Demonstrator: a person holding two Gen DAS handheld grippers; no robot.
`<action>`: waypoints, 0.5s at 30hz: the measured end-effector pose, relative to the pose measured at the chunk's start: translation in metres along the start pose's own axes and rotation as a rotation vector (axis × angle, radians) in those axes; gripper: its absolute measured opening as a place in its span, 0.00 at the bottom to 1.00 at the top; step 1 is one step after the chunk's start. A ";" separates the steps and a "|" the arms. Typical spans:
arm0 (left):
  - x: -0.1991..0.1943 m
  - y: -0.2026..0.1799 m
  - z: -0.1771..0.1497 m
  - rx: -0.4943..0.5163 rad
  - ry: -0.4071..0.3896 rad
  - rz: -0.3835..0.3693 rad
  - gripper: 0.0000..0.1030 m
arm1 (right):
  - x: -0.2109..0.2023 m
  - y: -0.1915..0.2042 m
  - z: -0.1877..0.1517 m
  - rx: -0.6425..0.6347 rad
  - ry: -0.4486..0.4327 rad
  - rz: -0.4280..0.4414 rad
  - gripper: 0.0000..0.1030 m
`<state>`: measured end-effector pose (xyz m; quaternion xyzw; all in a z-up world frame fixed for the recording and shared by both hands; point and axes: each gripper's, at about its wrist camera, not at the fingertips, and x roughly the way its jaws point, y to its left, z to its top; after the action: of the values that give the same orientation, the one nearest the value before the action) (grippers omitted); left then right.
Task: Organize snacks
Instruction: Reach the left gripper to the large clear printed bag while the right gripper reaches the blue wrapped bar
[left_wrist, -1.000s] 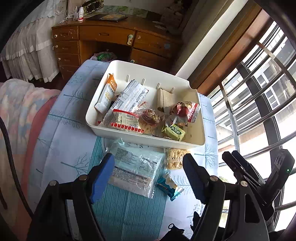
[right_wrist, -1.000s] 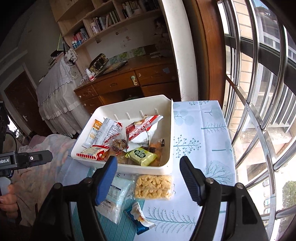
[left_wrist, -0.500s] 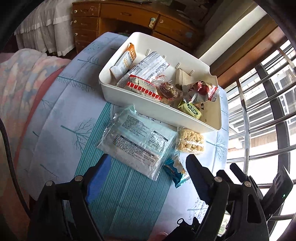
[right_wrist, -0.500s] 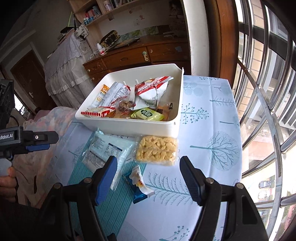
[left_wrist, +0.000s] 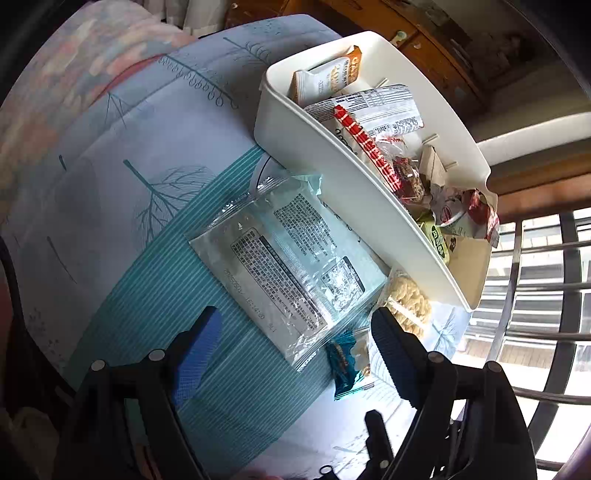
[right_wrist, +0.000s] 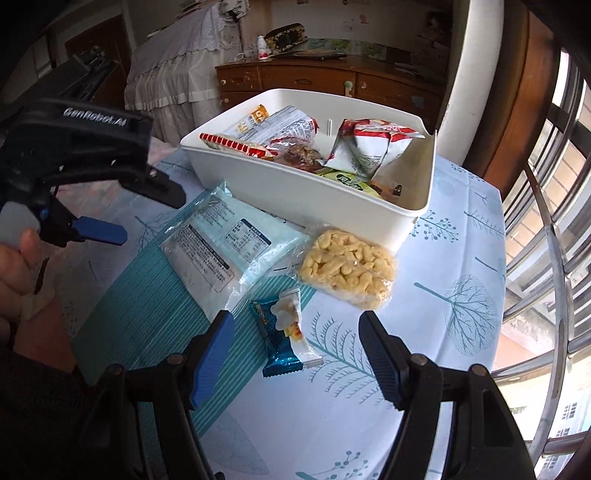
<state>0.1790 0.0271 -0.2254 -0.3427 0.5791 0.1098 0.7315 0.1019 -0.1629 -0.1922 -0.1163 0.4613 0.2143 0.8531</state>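
Both claws lower than before, left claw (left_wrist: 295, 332) open, right claw (right_wrist: 295, 332) open, tree-print tablecloth (right_wrist: 461, 258), wooden dresser (right_wrist: 314, 77)

White bin (right_wrist: 325, 199): rectangular, open-topped, upright on the counter, holding a jumble of packets.
Clear flat pouch (right_wrist: 221, 243): printed label facing up, lying flat just before the bin.
Yellow puff bag (right_wrist: 347, 267): transparent, lying against the bin's near wall, beside the pouch.
Blue wrapper (right_wrist: 282, 332): small, lying flat, nearest the viewer, apart from the bin.
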 end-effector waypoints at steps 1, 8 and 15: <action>0.004 0.002 0.001 -0.027 0.004 -0.010 0.80 | 0.002 0.001 -0.001 -0.015 0.002 0.001 0.68; 0.028 0.011 0.006 -0.163 -0.002 -0.023 0.92 | 0.021 0.006 -0.009 -0.081 0.032 0.026 0.68; 0.053 0.018 0.014 -0.260 0.021 0.001 0.98 | 0.039 0.009 -0.012 -0.113 0.079 0.070 0.68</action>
<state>0.1957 0.0367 -0.2802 -0.4356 0.5676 0.1807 0.6748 0.1072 -0.1500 -0.2313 -0.1566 0.4857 0.2649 0.8182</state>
